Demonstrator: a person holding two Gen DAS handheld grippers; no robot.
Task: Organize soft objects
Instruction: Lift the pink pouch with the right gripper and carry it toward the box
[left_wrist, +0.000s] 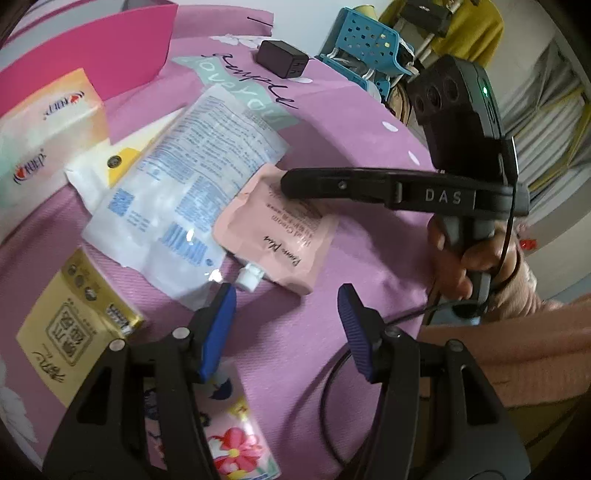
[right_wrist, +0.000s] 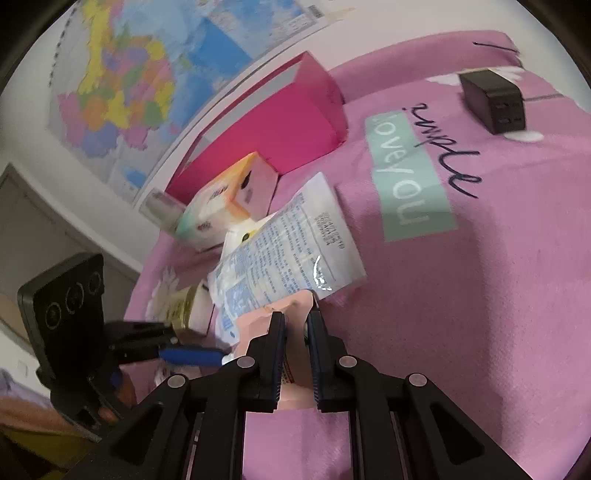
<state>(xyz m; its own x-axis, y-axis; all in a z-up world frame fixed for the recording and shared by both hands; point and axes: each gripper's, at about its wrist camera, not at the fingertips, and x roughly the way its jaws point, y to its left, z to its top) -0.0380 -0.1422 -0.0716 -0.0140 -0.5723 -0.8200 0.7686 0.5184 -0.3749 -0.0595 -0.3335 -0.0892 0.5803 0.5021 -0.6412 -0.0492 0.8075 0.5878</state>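
A pink soft pouch (left_wrist: 280, 236) with a white cap lies on the pink cloth, partly under a larger white-and-blue refill pouch (left_wrist: 188, 177). My right gripper (right_wrist: 297, 321) is shut on the pink pouch (right_wrist: 291, 306); its black finger (left_wrist: 332, 184) reaches over the pouch in the left wrist view. My left gripper (left_wrist: 286, 295) is open and empty, just in front of the pouch's cap. It shows at the left of the right wrist view (right_wrist: 192, 356).
A magenta box (right_wrist: 273, 122) stands at the back. Tissue packs (left_wrist: 48, 125), a gold pack (left_wrist: 77, 328) and a flowered pack (left_wrist: 229, 435) lie on the left. A black charger (left_wrist: 282, 59) sits far back. A blue crate (left_wrist: 365, 44) is beyond the bed edge.
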